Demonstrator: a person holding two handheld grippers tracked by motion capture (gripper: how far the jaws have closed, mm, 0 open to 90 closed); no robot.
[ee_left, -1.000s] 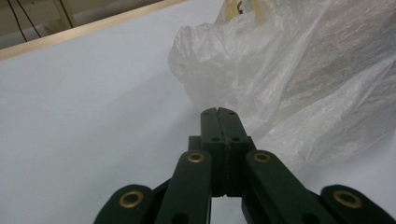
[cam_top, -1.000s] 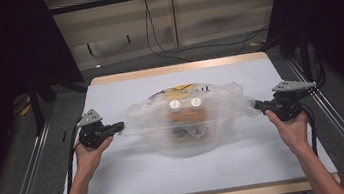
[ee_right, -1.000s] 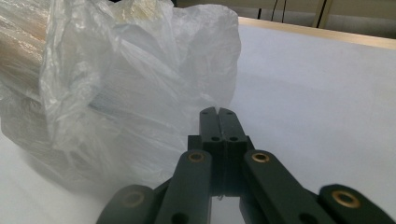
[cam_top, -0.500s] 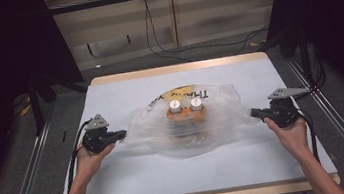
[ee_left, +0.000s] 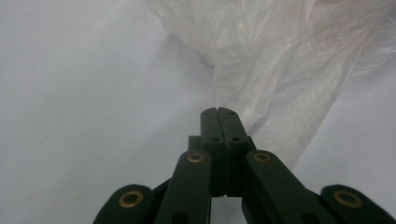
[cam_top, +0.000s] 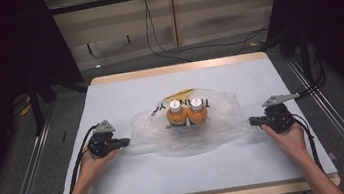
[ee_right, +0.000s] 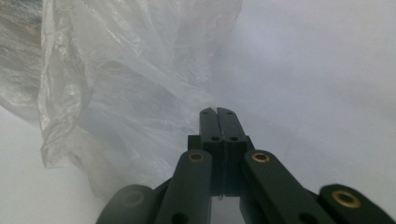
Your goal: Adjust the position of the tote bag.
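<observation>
A clear plastic bag (cam_top: 219, 126) lies slack in the middle of the white table (cam_top: 124, 93). Inside it stand two orange bottles with white caps, one (cam_top: 176, 114) beside the other (cam_top: 198, 111). My left gripper (cam_top: 126, 142) is low at the bag's left end, shut on a stretched strip of its film. In the left gripper view the jaws (ee_left: 218, 110) meet with the film (ee_left: 280, 70) running to their tips. My right gripper (cam_top: 253, 120) is shut at the bag's right end. The right gripper view shows the jaws (ee_right: 217, 110) closed with crumpled film (ee_right: 116, 93) reaching them from the left.
Yellow print (cam_top: 187, 91) shows on the bag behind the bottles. Metal rails (cam_top: 30, 181) run along both sides of the table, with dark curtains beyond. Cables (cam_top: 163, 42) lie on the floor past the far edge.
Both hands have come down toward the table. The bag, first stretched and raised between the grippers, has sunk and spread out, and the bottles now rest on the table.
</observation>
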